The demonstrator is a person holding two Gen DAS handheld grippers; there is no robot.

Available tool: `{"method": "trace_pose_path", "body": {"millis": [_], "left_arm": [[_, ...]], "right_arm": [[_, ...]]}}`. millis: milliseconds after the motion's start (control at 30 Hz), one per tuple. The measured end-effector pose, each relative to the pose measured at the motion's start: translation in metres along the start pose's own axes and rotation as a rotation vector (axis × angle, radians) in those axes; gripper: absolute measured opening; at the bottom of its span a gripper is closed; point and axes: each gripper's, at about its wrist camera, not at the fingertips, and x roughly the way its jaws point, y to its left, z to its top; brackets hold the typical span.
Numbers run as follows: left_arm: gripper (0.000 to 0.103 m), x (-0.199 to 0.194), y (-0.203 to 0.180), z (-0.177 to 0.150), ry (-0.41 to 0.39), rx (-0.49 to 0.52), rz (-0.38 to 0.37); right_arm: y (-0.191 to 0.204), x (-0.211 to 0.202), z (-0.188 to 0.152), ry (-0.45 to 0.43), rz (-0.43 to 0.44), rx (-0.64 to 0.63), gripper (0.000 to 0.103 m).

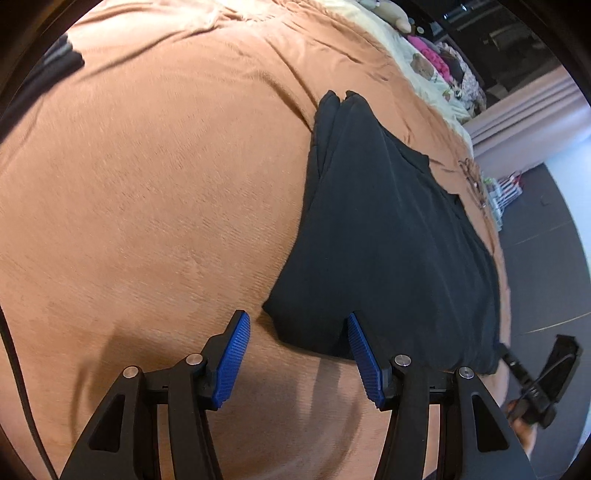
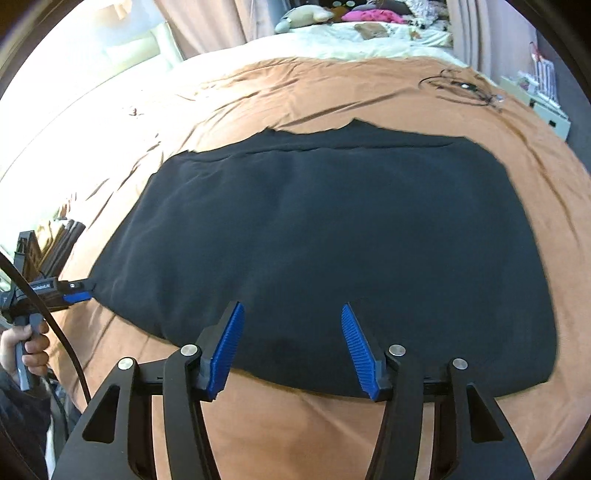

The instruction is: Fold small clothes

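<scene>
A: Position of the black garment point(image 2: 332, 240)?

B: Flat on the brown bedspread point(image 2: 295, 435), long axis along the near edge of the bed. Left gripper point(image 1: 299, 356) gapes, empty, at one end; right gripper point(image 2: 291, 350) gapes, empty, over the near hem.

A: Obstructions?

B: None nearby — tangled cord point(image 2: 461, 88) and pillows point(image 2: 306, 16) lie well apart

Two hand-held grippers, black plastic frames with triangular cut-outs. Ribbed blue pads point(image 1: 233, 360) on left gripper point(image 1: 298, 338); same on right gripper point(image 2: 292, 330). Round silver screws point(image 2: 189, 350) at the finger pivots. Thick black cable point(image 2: 55, 325) trailing from the left unit, white lettering on its side.
</scene>
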Motion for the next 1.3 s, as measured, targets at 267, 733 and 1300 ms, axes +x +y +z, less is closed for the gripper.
{"method": "trace_pose_path", "body": {"millis": [267,733,1300], "left_arm": [[0.057,0.009,-0.001,-0.002,0.003,-0.074,-0.091],[0.021,0.003,-0.003,0.002,-0.069,-0.118,-0.176],[0.014,-0.055,-0.103,0.043,-0.156,0.048,-0.338]], "right_arm": [[-0.011,0.026,0.011,0.019,0.056,0.025,0.027],[0.011,0.057,-0.016,0.064,0.06,-0.023,0.021],[-0.014,0.056,-0.005,0.04,0.141,0.083,0.017]]}}
